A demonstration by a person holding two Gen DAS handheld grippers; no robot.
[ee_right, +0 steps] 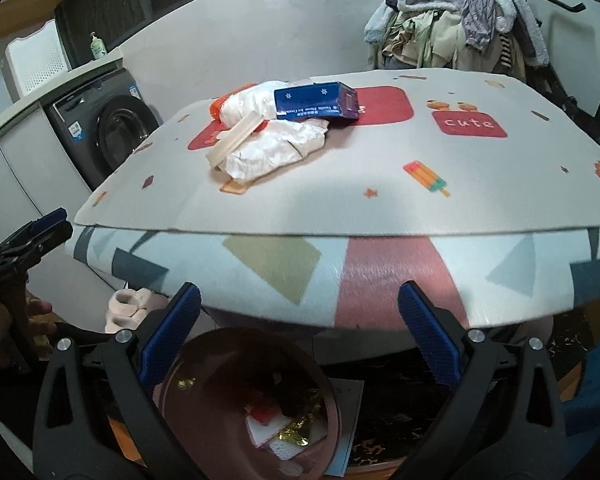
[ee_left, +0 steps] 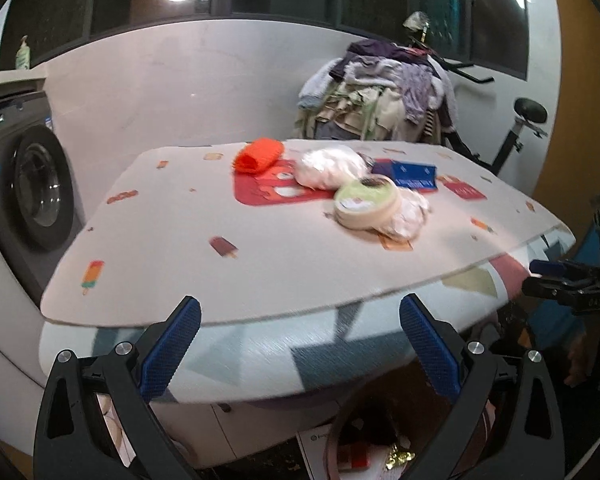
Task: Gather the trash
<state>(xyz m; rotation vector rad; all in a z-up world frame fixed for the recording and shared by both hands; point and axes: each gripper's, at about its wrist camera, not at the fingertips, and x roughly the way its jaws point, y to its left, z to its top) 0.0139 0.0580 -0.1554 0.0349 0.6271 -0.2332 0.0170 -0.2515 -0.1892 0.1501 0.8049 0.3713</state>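
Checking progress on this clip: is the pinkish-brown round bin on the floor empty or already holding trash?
Holding trash: the pinkish-brown round bin has gold foil and red and white scraps at its bottom.

The left gripper (ee_left: 300, 344) hangs with its blue fingers (ee_left: 172, 348) spread wide before the desk (ee_left: 180, 240), where an orange net (ee_left: 258, 155), white crumpled bags (ee_left: 328, 168), a round lidded tub (ee_left: 366, 204) and a blue box (ee_left: 412, 174) cluster together, a bin (ee_left: 380, 448) below.

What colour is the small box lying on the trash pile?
The box is dark blue with white print; the right wrist view shows it best.
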